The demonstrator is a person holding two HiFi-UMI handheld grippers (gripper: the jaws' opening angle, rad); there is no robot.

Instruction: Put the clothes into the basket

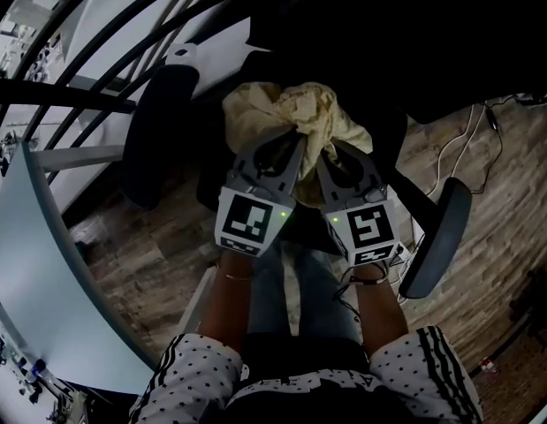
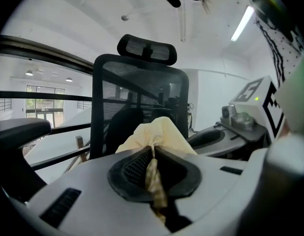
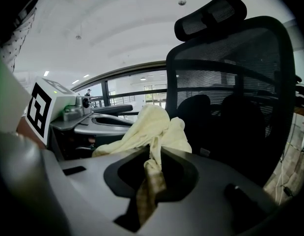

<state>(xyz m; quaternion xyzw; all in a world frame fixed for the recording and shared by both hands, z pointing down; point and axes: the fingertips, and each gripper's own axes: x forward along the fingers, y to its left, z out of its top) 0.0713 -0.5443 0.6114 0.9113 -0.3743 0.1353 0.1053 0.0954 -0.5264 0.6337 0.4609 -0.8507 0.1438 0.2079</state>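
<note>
Nearest us are two dotted sleeves (image 1: 202, 369) with striped edges, bare forearms reaching forward. Each hand carries its tool with the marker cube facing up and a green light on: left cube (image 1: 253, 222), right cube (image 1: 366, 230).

Now the left tongs (image 1: 289, 141): they're pinched together on a fold of the pale yellow cloth (image 1: 295, 109). The left gripper view shows a thin twisted strip of fabric running between the dark pads, squeezed tight. Just to their right, the right tongs (image 1: 329, 151) tell the same story. They're clamped on the cloth, a bunched strand pressed into the slot and the rest billowing out past the tips.

So both tongs grip the one cloth, side by side and close together. It hangs from the two grips in a crumpled bunch above the seat of the black chair (image 2: 142, 65), in front of the mesh backrest. I cannot tell whether its lower folds touch the seat.

The armrests flank it, the left armrest (image 1: 163, 122) farther off and the right armrest (image 1: 443, 237) nearer. A headrest (image 2: 147, 48) tops the backrest.

Under the chair is a wood floor (image 1: 140, 246), with white cables (image 1: 459, 148) trailing across it at right. At near left there's the edge of a pale bench (image 1: 43, 272). Dark railing bars (image 1: 87, 95) cross at far left.
</note>
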